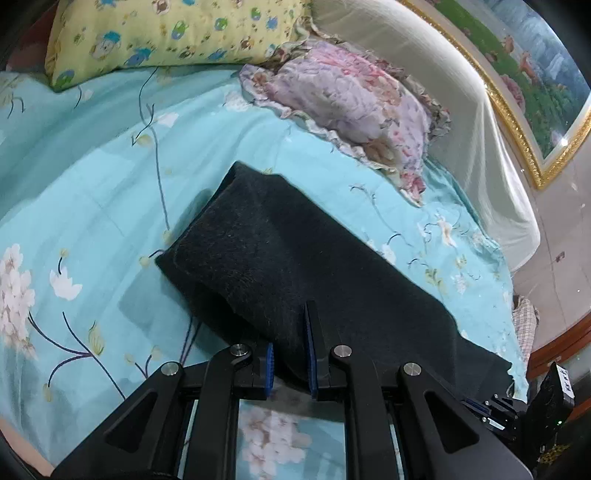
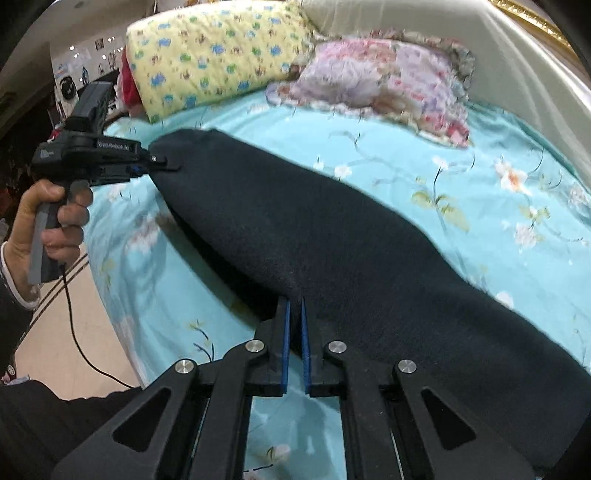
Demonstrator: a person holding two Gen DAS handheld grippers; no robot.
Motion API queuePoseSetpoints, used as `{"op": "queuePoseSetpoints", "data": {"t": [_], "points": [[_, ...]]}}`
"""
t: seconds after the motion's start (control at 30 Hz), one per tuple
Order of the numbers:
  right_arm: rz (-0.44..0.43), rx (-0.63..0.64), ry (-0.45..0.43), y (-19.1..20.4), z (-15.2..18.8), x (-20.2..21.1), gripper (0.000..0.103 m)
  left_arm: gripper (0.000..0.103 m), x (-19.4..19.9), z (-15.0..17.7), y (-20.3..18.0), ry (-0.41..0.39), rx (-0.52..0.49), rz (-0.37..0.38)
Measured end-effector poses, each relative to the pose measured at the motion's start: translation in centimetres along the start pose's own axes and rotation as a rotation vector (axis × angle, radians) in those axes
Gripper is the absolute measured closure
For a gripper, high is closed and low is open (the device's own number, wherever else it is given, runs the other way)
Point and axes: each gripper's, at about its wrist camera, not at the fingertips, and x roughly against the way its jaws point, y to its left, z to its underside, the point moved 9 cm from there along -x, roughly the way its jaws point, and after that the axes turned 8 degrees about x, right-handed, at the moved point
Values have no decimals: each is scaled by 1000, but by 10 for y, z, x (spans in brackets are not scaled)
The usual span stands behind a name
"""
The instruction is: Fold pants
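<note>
Dark, fuzzy pants point(image 1: 280, 240) lie in a long band across the teal floral bedsheet point(image 1: 92, 192). In the left wrist view my left gripper point(image 1: 291, 332) is shut on the near edge of the pants, and cloth drapes over its left finger. The right wrist view shows the pants point(image 2: 295, 221) stretched from upper left to lower right. My right gripper point(image 2: 294, 302) is shut on their near edge, blue pads almost together. The left gripper point(image 2: 162, 164) clamps the far left end of the pants, and a hand point(image 2: 55, 218) holds its handle.
A yellow cartoon pillow point(image 1: 166, 33) and a pink floral pillow point(image 1: 351, 103) lie at the head of the bed by a cream headboard point(image 1: 461, 110). A gilt-framed picture point(image 1: 535, 92) hangs beyond. Tiled floor point(image 2: 74, 314) and a black cable point(image 2: 77, 343) are off the bed's left edge.
</note>
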Motion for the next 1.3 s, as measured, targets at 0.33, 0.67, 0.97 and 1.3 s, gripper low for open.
{"op": "queuePoseSetpoints", "data": {"t": [0.33,0.67,0.97,1.3], "points": [[-4,-28,31,4,4,-12,92,78,-1,5,13,-28,-30,-56],[-59,-65,-34,7,-17,6,85,33,17,2,26,-54,21,-72],[-71,-195,-74,-26,-49,3,81,26,14,-2,45,-20,130,-37],[-113,-329,-25,-91,-103,-49,47,26,-4,-11,42,-2,159,-17]]}}
